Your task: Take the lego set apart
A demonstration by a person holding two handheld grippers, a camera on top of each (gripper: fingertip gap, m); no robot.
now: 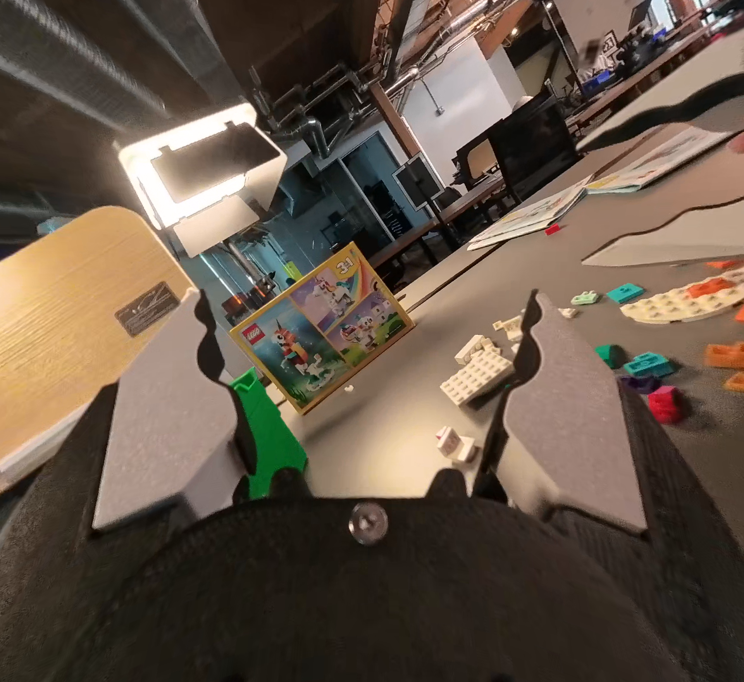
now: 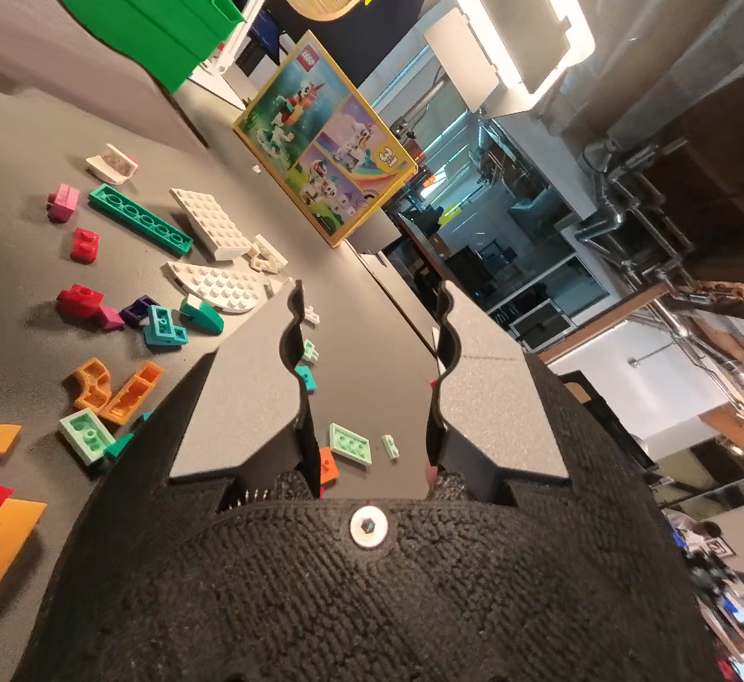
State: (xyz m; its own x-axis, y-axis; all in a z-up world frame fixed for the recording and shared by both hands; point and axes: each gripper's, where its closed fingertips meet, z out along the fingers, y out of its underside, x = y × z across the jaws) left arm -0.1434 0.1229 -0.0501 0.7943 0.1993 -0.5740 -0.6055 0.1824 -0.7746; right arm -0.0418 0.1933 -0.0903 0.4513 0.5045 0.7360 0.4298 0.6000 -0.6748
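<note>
Both grippers are released, jaws spread with nothing between them. Left gripper (image 1: 368,302) fills the lower frame of its view, over the grey table (image 1: 362,433); a white studded plate (image 1: 477,377) lies right of centre and the yellow set box (image 1: 322,330) stands at centre. Right gripper (image 2: 370,292) fills the lower frame likewise. Loose lego pieces lie scattered at left: a long teal plate (image 2: 139,219), a white rounded plate (image 2: 219,286), orange bricks (image 2: 116,391). A mint plate (image 2: 349,443) lies low between its fingers.

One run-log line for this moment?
left gripper: open, empty | right gripper: open, empty | loose bricks scattered on table | box upright
</note>
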